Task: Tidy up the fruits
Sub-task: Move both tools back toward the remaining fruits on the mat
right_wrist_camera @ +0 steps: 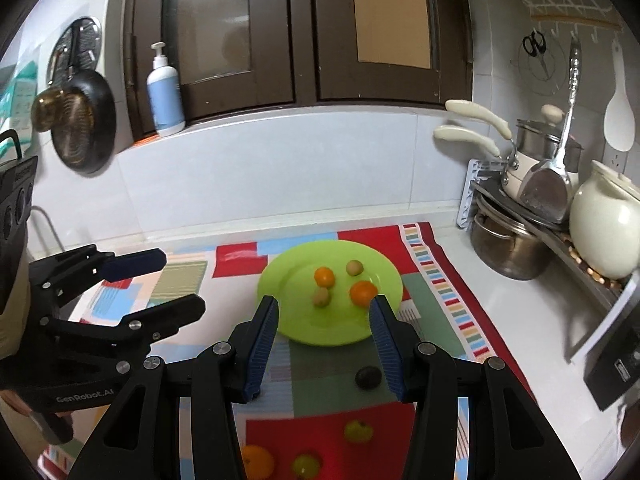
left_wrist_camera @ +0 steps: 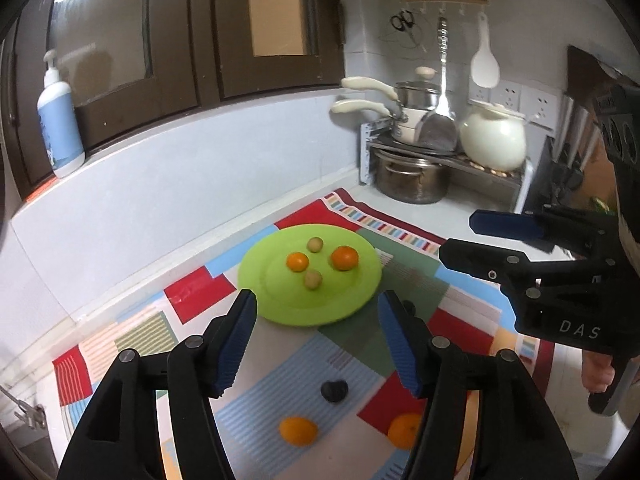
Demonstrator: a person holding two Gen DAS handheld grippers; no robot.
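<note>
Sorting fruit onto plate: both grippers hover clear above the mat, nothing in hand.
Left gripper (left_wrist_camera: 316, 336): jaws partly spread, empty; mat shows through the gap.
Right gripper (right_wrist_camera: 324, 344): jaws partly apart, empty; pads touch nothing.
Green plate (left_wrist_camera: 280, 312): on the patchwork mat (left_wrist_camera: 200, 296), at 12 o'clock from both grippers.
On plate: two small oranges (left_wrist_camera: 297, 261) (left_wrist_camera: 343, 258), two pale beige round fruits (left_wrist_camera: 315, 245) (left_wrist_camera: 313, 280), all apart from each other.
Loose, left view: orange (left_wrist_camera: 298, 431) at 6 o'clock, second orange (left_wrist_camera: 404, 430) at 5 o'clock, half hidden by a finger; dark fruit (left_wrist_camera: 334, 390) between the jaws' line and the plate.
Loose, right view: two yellow-green fruits (right_wrist_camera: 359, 431) (right_wrist_camera: 306, 465) at 6 o'clock near the frame's bottom, apart from each other.
Species: dark one and green ones too blurred to name.
Handling, judged: all light and round, so they roll. Orange peel gives slightly and grips fine. Small beige ones look smooth and may squirt out.
Grasp point: across the widest middle, pads level, gentle squeeze.
Risk: fruit rolls off the plate's shallow rim on release; set down near centre, away from the four already there.
</note>
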